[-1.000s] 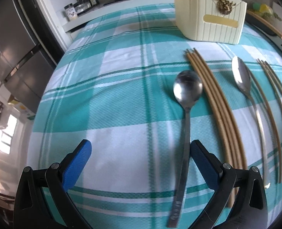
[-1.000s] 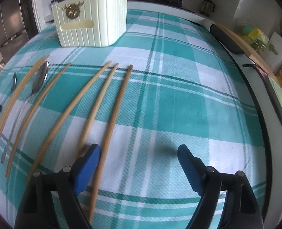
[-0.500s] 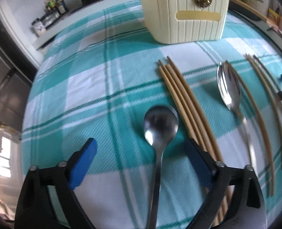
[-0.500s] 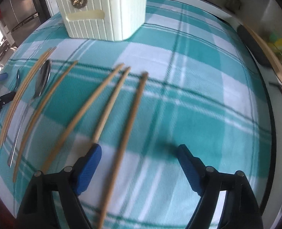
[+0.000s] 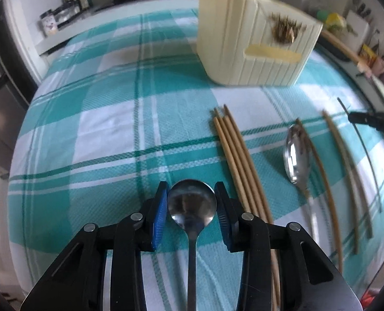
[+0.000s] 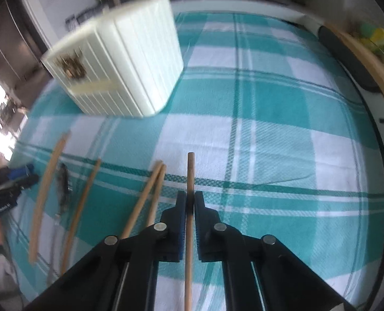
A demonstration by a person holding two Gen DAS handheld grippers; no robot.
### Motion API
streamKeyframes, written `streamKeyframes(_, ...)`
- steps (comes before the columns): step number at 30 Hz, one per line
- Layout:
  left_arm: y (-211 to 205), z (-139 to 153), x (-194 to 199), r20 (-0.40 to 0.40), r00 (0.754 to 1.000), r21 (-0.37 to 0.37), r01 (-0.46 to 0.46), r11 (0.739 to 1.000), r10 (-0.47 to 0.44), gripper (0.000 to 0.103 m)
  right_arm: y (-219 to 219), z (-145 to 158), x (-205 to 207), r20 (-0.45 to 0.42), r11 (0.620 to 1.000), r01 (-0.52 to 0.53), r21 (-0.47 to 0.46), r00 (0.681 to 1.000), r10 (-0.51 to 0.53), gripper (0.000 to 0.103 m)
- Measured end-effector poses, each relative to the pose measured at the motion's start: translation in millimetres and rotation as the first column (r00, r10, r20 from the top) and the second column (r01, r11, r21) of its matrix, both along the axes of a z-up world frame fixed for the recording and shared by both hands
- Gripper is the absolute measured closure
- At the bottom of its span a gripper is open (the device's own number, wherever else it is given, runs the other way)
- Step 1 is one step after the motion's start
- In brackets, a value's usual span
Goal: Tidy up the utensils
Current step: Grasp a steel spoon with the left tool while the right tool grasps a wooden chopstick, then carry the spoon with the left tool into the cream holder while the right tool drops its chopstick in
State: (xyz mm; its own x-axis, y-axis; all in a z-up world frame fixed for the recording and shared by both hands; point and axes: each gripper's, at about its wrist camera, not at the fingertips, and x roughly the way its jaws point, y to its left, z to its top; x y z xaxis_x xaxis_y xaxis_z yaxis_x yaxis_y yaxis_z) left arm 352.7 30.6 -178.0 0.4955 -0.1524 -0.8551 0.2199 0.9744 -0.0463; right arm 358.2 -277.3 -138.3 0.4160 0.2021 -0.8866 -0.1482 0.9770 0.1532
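Observation:
My left gripper (image 5: 192, 199) is shut on the bowl of a steel spoon (image 5: 192, 204), its blue pads (image 5: 160, 212) against both sides of the bowl. My right gripper (image 6: 190, 202) is shut on a wooden chopstick (image 6: 190, 171) that sticks out ahead of the jaws. A cream ribbed utensil holder (image 5: 251, 46) stands at the back of the table; it also shows in the right wrist view (image 6: 122, 70). A bundle of chopsticks (image 5: 236, 155) and a second spoon (image 5: 297, 155) lie to the right of the left gripper.
The table has a teal and white checked cloth (image 5: 114, 129). More loose chopsticks (image 6: 145, 194) lie left of the right gripper, and others (image 5: 347, 171) lie at the right of the left wrist view. A stove and jars (image 5: 70, 2) stand behind the table.
Both grippers have closed: the left moved forward and shut on the spoon bowl, the right shut on the rightmost chopstick. Both have moved nearer the holder.

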Motion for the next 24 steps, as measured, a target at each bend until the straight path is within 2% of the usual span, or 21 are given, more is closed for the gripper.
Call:
streamKeyframes(9, 26, 78, -43, 0.145, 0.989, -0.121, -0.007, 0.993, 0.024, 0.067, -6, 90, -73, 0.205, 0.998, -0.039, 0.054, 0.978, 0.027, 0.097)
streamKeyframes(13, 34, 103, -57, 0.176, 0.984, -0.162, 0.002, 0.987, 0.027, 0.068, -7, 115, -96, 0.263, 0.997, -0.047, 0.068, 0.964, 0.028, 0.097)
streamKeyframes(20, 37, 141, -60, 0.221, 0.975, -0.210, 0.022, 0.978, 0.025, 0.068, 2, 153, -101, 0.378, 0.996, -0.048, 0.079, 0.926, 0.015, 0.097)
streamKeyframes(24, 36, 176, -39, 0.239, 0.971, -0.239, 0.040, 0.970, 0.019, 0.068, 13, 182, -76, 0.433, 0.994, -0.065, 0.085, 0.901, 0.022, 0.097)
